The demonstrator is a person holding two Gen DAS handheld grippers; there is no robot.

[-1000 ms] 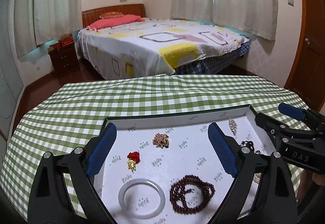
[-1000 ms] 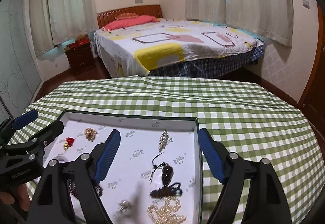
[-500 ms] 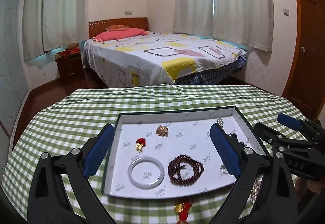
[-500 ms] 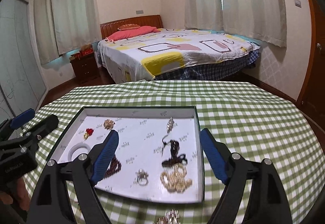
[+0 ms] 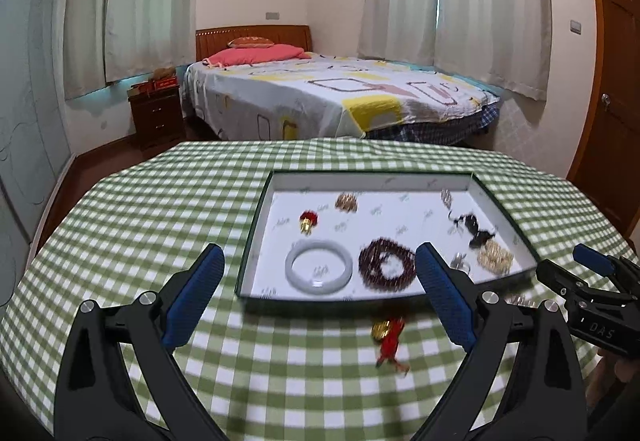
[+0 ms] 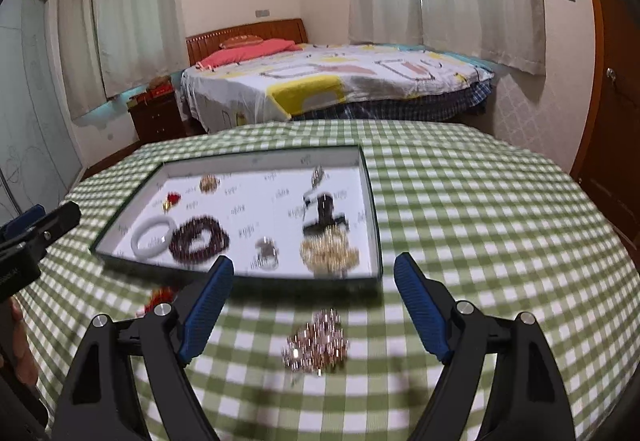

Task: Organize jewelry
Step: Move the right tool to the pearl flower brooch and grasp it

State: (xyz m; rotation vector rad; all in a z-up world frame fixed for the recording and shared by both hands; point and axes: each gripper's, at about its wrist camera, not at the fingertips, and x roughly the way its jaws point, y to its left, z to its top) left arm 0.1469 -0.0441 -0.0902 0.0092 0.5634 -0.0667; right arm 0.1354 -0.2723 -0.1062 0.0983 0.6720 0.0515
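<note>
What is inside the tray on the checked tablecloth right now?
The tray holds a white bangle, dark bead bracelet, red-gold charm, gold cluster, black cord, gold chain, small ring. The left gripper's finger covers one near strip.

1. The table (image 5: pixel 140 225) wears a soft cloth with green and white checks.
2. The box (image 5: pixel 256 241) looks like smooth white paper inside, with dark card walls.
3. The white bangle (image 5: pixel 319 266) is smooth and shiny.
4. The dark bead bracelet (image 5: pixel 386 268) is glossy.
5. The gold chain (image 6: pixel 329 251) glints like metal.
6. The left hand-held gripper (image 5: pixel 318 299) is matt black plastic with bumpy blue pads (image 5: pixel 194 293).
</note>
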